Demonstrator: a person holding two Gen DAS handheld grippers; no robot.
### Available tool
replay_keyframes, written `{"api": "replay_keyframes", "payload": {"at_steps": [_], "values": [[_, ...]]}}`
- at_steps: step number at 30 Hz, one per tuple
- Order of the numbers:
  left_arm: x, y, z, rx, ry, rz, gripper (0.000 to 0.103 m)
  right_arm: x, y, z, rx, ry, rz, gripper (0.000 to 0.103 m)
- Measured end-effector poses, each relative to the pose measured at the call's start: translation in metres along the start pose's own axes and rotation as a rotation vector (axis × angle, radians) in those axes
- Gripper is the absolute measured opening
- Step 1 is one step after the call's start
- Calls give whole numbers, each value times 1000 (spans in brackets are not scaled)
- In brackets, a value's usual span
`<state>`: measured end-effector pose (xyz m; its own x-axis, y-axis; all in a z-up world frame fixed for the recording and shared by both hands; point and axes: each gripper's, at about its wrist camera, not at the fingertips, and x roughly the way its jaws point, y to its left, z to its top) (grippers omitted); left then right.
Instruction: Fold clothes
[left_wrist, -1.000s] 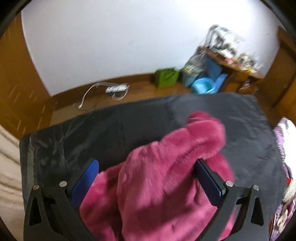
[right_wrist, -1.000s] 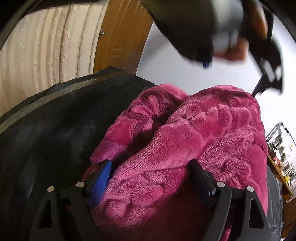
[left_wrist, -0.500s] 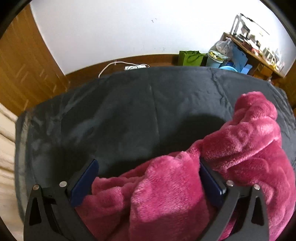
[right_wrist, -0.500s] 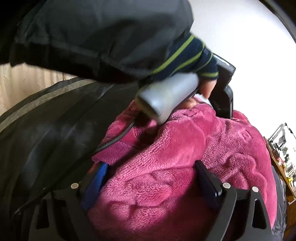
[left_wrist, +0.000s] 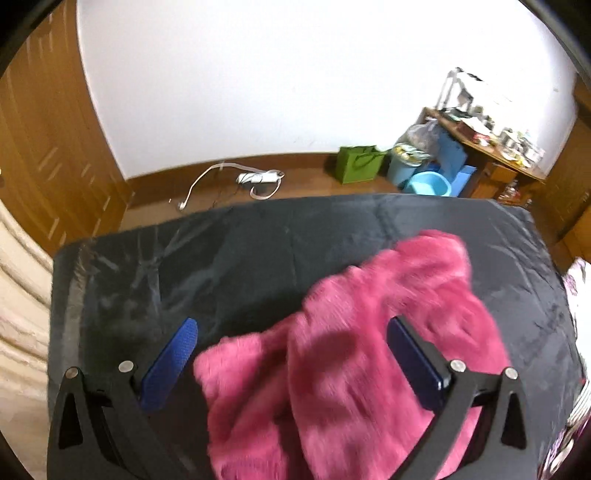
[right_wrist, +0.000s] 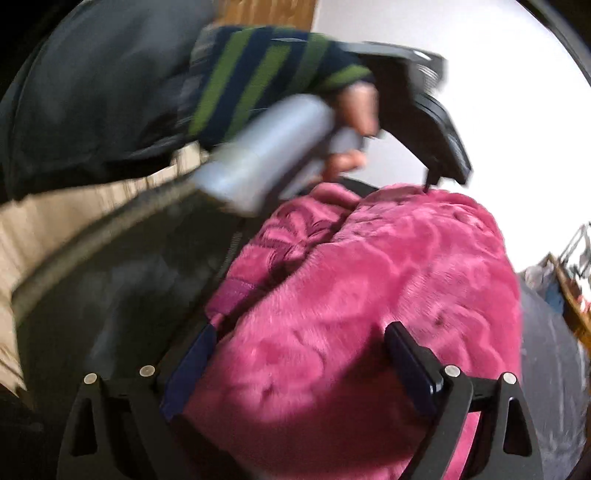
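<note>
Support surface: a bed covered by a dark grey sheet (left_wrist: 258, 251), smooth but marked by faint creases and a slight sheen toward its left part. One item lies directly on it, a magenta fleece garment (left_wrist: 369, 369), bunched in a heap on the near right portion of the sheet, its far end tapering toward the right edge (outline blurred in the left wrist view). In the right wrist view the same fleece garment (right_wrist: 369, 295) shows an embossed pattern and a purple hem at its left fold, with bare sheet (right_wrist: 122, 295) beside it. At the sheet's left border, a cream ribbed cover (left_wrist: 18, 295)
</note>
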<state>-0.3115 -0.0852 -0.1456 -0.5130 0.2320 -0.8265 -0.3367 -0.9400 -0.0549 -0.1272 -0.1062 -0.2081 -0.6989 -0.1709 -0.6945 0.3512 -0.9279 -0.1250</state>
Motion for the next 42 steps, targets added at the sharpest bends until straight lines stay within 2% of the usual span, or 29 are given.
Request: {"api": "replay_keyframes", "payload": {"at_steps": [5, 9, 12, 16, 18, 20, 23, 24, 28, 30, 33, 42], "values": [[-44, -24, -37, 58, -6, -70, 103, -47, -30, -22, 110, -34, -60, 95], [-58, -47, -75, 89, 12, -99, 103, -85, -74, -67, 197, 13, -135, 95], [-57, -59, -102, 116, 39, -72, 103, -98, -94, -101, 231, 87, -164, 95], [-45, -60, -131, 106, 92, 20, 103, -94, -111, -134, 305, 162, -115, 95], [-36, -52, -139, 75, 108, 55, 103, -88, -116, -137, 325, 167, -86, 95], [-29, -41, -143, 10, 124, 51, 103, -82, -122, -140, 345, 164, -66, 95], [-26, -34, -146, -37, 123, 50, 103, -65, -133, -136, 398, 165, -35, 95], [-26, -36, -147, -24, 118, 66, 103, -59, -136, -135, 417, 167, -24, 95], [-22, -39, -148, 2, 112, 108, 103, -52, -149, -137, 434, 190, -175, 95], [-19, -37, -149, -20, 123, 96, 103, -59, -159, -143, 460, 190, -246, 95], [-17, -38, -152, -21, 119, 92, 103, -60, -167, -147, 466, 198, -292, 95], [-17, -40, -161, -52, 98, 82, 103, -67, -187, -142, 439, 204, -122, 95]]}}
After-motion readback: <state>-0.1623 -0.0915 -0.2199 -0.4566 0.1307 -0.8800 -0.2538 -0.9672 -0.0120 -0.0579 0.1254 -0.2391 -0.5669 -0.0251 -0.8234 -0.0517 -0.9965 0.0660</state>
